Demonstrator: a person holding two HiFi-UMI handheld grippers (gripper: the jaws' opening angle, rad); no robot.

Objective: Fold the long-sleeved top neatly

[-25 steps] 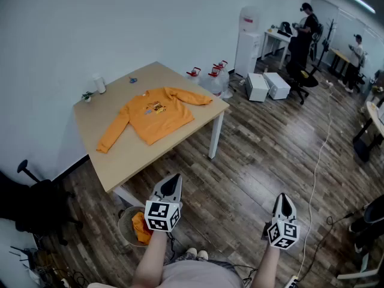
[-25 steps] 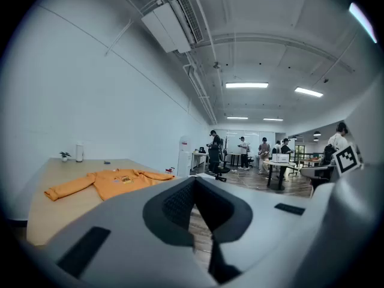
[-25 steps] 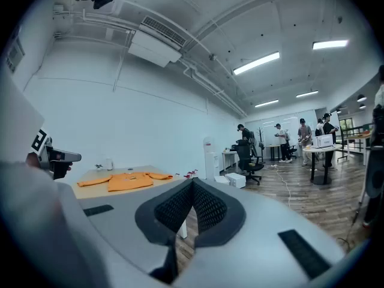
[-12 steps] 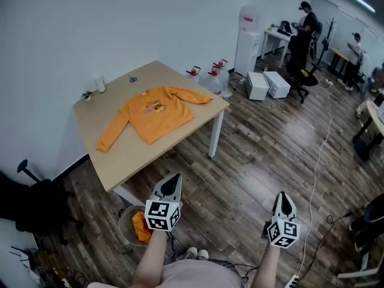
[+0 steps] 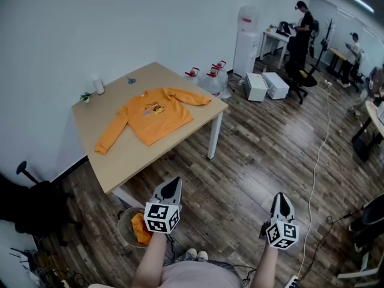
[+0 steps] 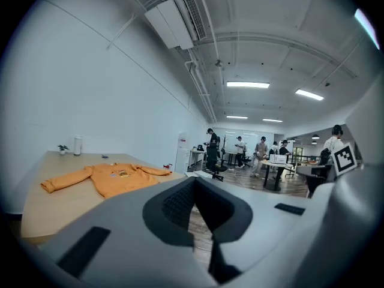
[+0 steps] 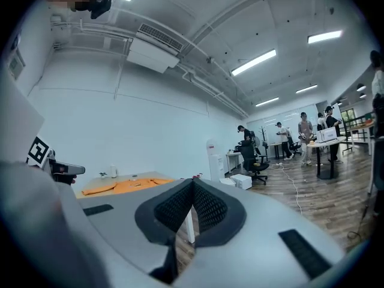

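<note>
An orange long-sleeved top point(image 5: 153, 116) lies spread flat on the wooden table point(image 5: 129, 155), sleeves out to both sides. It shows again as the orange top point(image 6: 111, 178) at the left of the left gripper view and as a thin orange strip, the top point(image 7: 129, 186), in the right gripper view. My left gripper point(image 5: 171, 186) is held well short of the table over the floor, shut with nothing in it. My right gripper point(image 5: 282, 201) hangs farther right, also shut and empty. Both point roughly level toward the table.
A white cup point(image 5: 99, 84) and a tiny plant point(image 5: 87, 96) stand at the table's far corner. A basket with orange cloth point(image 5: 135, 227) sits on the floor below my left gripper. Water bottles point(image 5: 213, 80), a water dispenser point(image 5: 247, 41), boxes point(image 5: 267, 86) and people at desks point(image 5: 303, 29) lie beyond.
</note>
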